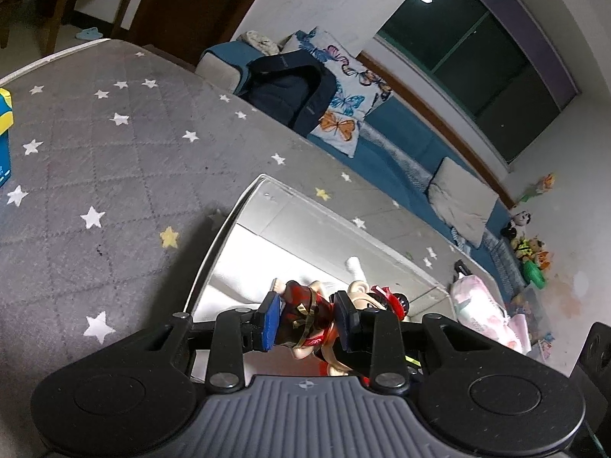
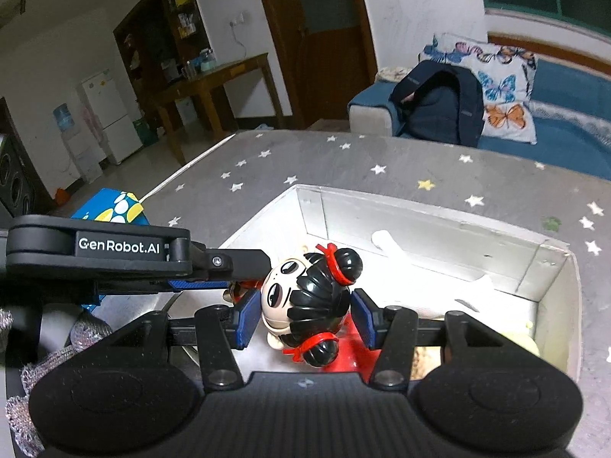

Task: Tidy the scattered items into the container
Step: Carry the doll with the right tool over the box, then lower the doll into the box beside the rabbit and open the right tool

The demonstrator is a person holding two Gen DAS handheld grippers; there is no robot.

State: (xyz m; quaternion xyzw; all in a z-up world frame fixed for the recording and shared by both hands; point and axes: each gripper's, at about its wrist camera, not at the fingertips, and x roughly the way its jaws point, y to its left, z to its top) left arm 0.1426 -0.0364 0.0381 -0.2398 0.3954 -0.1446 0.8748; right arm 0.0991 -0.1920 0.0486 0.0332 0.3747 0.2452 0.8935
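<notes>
Doll figurine (image 2: 305, 297) pinched by both the left gripper (image 1: 307, 322) and right gripper (image 2: 301, 315) above the white box (image 2: 420, 202): lower together, release simultaneously

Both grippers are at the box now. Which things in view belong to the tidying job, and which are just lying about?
Job:
- doll figure, held between both grippers: left gripper, right gripper
- white box, the container
- white item already inside
- blue patterned box, on the mat, possibly next

Lying about:
- backpack
- butterfly cushion
- sofa
</notes>
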